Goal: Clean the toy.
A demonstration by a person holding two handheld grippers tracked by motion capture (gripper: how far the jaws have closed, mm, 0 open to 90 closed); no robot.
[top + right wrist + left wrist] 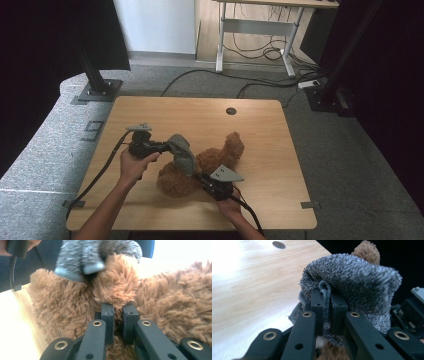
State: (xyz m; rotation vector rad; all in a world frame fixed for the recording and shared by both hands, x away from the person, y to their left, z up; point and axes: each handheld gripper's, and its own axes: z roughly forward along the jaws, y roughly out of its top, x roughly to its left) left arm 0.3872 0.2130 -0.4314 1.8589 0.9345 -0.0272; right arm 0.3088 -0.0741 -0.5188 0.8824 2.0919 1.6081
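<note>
At the near edge of the wooden table [150, 200], the person's right hand [231, 204] holds the right gripper [202, 179], its jaws closed on the brown fur of the teddy bear [215, 160]; in the right gripper view the two jaws pinch a tuft of fur [117, 293] between them. The bear lies on the tabletop just ahead of that gripper, its body spreading away toward the far right. To the left of it, the left hand [134, 165] holds the left gripper [167, 146], whose jaws are clamped on a fold of grey knitted cloth [182, 152]. In the left gripper view the cloth [354, 287] bulges over the jaw tips, and the bear's brown fur [365, 250] peeks out beyond it. The cloth drapes over the bear's near side, touching it, between the two grippers.

Past the grippers the light wood grain runs bare to a round cable hole [231, 111] near the far edge. Beyond the table lies grey carpet [350, 150], with black cables [260, 82] trailing across it. Black frame posts stand on base plates [100, 91] at both far corners. Farthest off is a white-legged desk [260, 27] against a pale wall.
</note>
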